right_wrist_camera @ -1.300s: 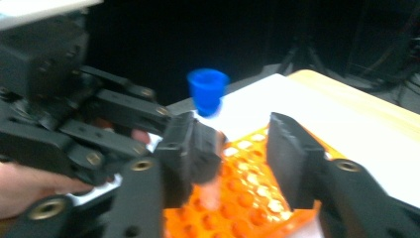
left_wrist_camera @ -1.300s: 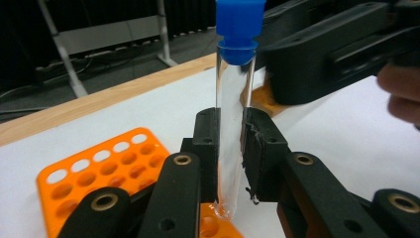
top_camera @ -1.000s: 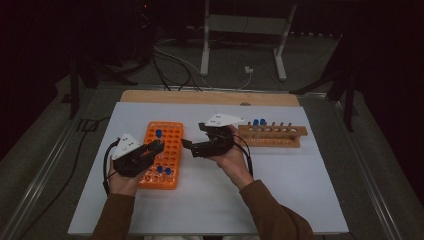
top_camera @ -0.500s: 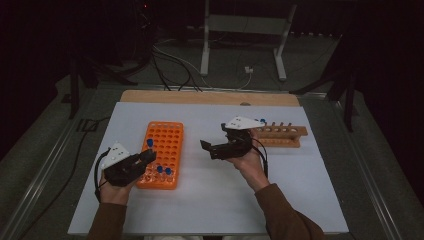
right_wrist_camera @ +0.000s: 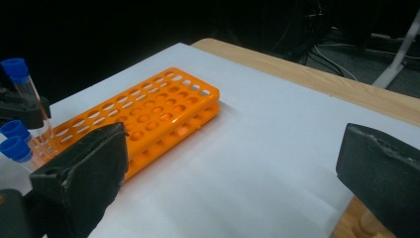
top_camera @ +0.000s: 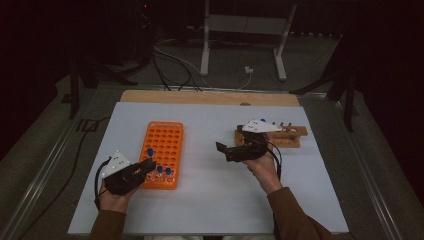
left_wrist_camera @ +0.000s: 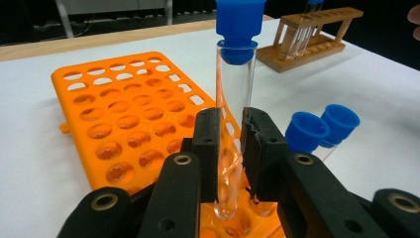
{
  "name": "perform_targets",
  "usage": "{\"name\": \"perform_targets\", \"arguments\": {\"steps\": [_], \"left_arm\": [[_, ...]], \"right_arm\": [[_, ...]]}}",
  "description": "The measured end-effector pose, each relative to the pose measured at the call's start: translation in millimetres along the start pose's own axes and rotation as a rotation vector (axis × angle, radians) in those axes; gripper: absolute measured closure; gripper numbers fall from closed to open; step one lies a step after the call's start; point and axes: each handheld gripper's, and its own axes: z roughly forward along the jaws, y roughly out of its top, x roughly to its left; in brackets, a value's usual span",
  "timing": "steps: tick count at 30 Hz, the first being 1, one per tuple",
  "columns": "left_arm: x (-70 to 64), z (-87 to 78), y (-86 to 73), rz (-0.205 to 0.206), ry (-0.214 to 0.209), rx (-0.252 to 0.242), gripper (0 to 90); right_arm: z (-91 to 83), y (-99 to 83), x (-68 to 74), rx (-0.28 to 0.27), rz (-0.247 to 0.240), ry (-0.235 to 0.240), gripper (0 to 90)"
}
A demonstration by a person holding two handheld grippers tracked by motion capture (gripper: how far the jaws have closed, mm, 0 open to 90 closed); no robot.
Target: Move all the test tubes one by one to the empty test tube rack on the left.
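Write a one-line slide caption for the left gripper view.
Left gripper clamps a blue-capped test tube upright over the orange rack.

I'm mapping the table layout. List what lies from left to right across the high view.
left tool holding a blue-capped tube → orange rack → right tool, jaws apart → wooden rack.
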Motion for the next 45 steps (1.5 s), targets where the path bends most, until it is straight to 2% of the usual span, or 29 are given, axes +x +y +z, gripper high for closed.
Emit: {"name": "perform_targets", "arguments": {"steps": [9,16,18,23,35,45], "left_arm": [[-2.6,-1.3,-9.4,0.006,-0.012,0.036,77.9],[-4.5,0.3,-14.5,0.032,-0.018,0.089,77.9],[-5.2,1.4,-15.7,0.041,-0.018,0.107,77.9],[-4.8,1.7,-17.4,0.05,-0.015,0.122,77.8],[-7.3,1.5,-20.7,0.072,-0.003,0.145,78.0],[-10.5,6.6,-22.6,0.108,0.01,0.185,77.9]], "right_arm": [[-7.7,-11.6,-12.2,0.0,0.029,-0.02,0.0],[-17.8,-20.6,-19.6,0.012,0.03,-0.039,0.0],[-21.6,-22.1,-22.3,0.014,0.03,-0.06,0.0],[-29.2,-24.8,-25.8,0.014,0.018,-0.087,0.0],[-32.0,-33.0,-29.1,0.016,0.028,-0.092,0.0],[-32.5,-34.4,-31.5,0.013,0.035,-0.095,0.0]]}}
